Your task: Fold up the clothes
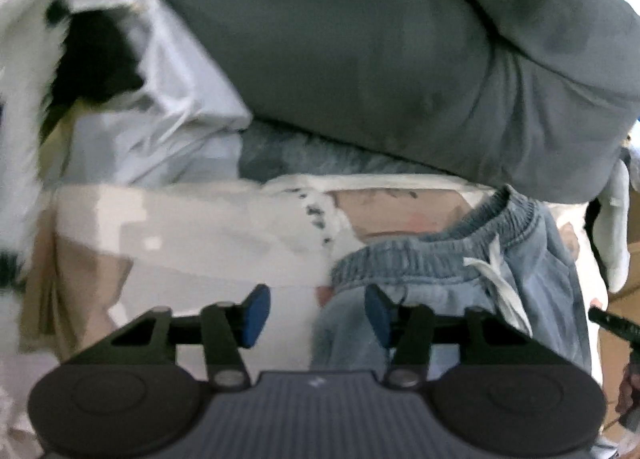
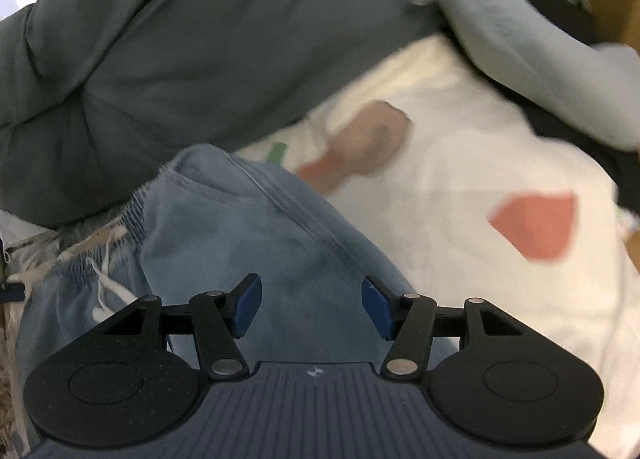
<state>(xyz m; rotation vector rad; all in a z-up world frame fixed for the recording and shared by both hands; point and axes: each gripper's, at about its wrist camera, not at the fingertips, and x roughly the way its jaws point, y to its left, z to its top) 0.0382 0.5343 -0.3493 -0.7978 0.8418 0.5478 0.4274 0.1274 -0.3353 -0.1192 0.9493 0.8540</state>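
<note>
Denim shorts (image 2: 248,235) are lying directly under the right gripper (image 2: 311,305), whose jaws are standing released above the cloth with nothing pinched between them. Their elastic waistband (image 1: 424,255) is running across the left wrist view, just ahead and to the right of the left gripper (image 1: 318,315), which is likewise gaping and gripping nothing (one blue pad is nearly brushing the denim). Judging by this, the left gripper is nearer the waistband and the right is nearer the leg. Beyond, a white printed garment (image 2: 460,187) is spreading beneath the shorts, and a grey garment (image 1: 360,39) is bulking behind.
</note>
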